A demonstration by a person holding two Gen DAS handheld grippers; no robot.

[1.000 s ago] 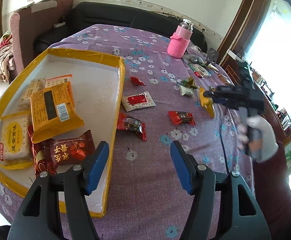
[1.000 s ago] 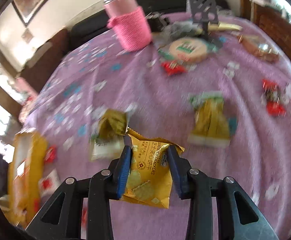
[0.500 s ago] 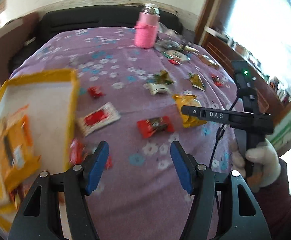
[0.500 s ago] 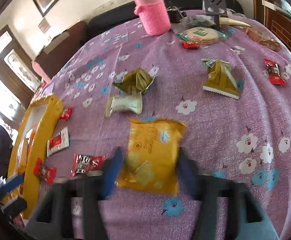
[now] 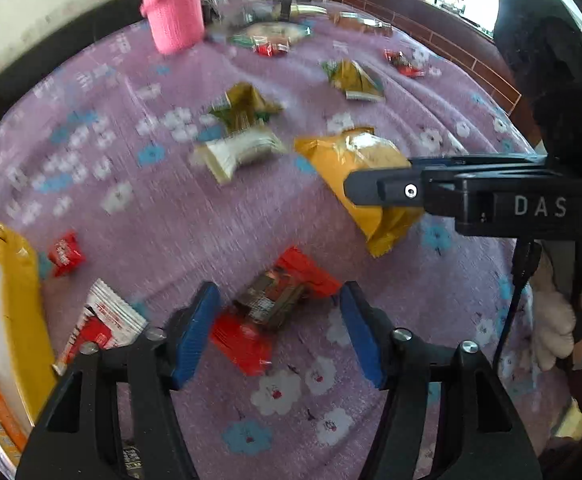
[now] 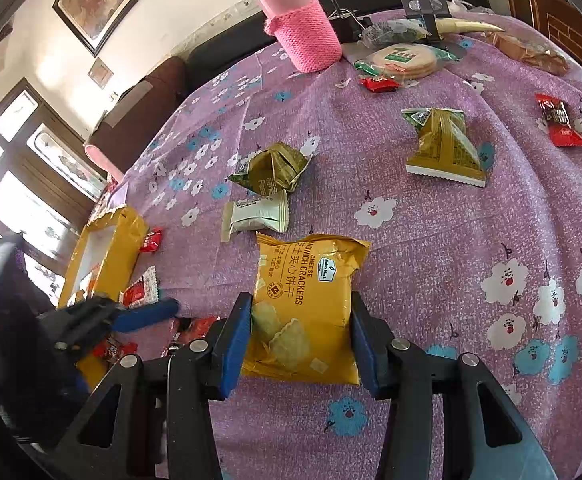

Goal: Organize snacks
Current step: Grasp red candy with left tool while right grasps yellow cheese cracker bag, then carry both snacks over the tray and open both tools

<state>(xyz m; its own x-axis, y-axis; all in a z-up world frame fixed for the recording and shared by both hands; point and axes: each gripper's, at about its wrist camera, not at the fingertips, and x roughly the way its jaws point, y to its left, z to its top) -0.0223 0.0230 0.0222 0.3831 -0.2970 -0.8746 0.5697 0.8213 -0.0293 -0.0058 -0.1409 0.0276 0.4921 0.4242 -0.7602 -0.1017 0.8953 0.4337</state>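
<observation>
The right tongs (image 6: 299, 338) stand open astride the yellow foil cracker packet (image 6: 307, 304) flat on the tabletop (image 6: 431, 240). The left tongs (image 5: 279, 330), open and empty, bracket a red-wrapped candy bar (image 5: 275, 304), likely lining up a grasp.

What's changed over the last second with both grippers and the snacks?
The left gripper swung away from the yellow box and now sits open around the red candy on the tablecloth. The right gripper lowered the cracker packet toward the cloth and widened its jaws; whether it still grips is unclear. The pink bottle and the other scattered snacks stayed put.
</observation>
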